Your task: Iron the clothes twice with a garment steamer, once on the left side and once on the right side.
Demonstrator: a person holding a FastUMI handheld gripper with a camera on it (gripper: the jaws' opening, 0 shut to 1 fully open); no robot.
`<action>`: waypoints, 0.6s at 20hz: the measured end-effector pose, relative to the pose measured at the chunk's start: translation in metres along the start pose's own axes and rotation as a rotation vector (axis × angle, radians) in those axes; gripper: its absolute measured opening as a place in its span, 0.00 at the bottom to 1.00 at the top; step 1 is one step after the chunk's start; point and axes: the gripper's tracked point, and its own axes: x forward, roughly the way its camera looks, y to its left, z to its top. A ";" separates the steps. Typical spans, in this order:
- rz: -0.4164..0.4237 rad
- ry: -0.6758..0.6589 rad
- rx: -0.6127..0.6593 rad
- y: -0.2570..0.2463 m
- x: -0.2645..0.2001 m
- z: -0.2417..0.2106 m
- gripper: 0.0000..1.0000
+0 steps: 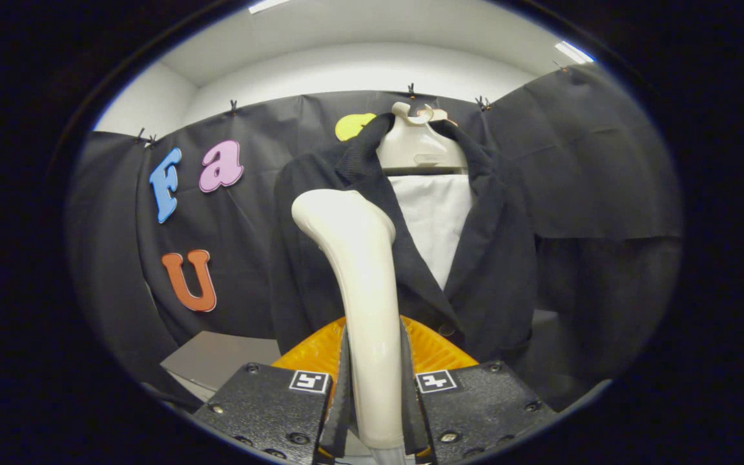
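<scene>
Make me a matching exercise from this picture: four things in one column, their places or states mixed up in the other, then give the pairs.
Things:
1. steamer
2. jacket
3. hanger
4. gripper

Places or states:
A. hangs on the hanger, beyond the steamer
B. shut on the steamer's handle
C. stands up between the fingers
D. inside the jacket's collar, in front of the booth wall

Pairs: 1-C, 2-A, 3-D, 4-B
</scene>
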 end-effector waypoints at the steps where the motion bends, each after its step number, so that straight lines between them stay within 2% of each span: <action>1: -0.004 0.009 -0.001 -0.002 0.000 -0.005 0.36; 12: -0.026 0.079 -0.002 -0.028 -0.005 -0.064 0.36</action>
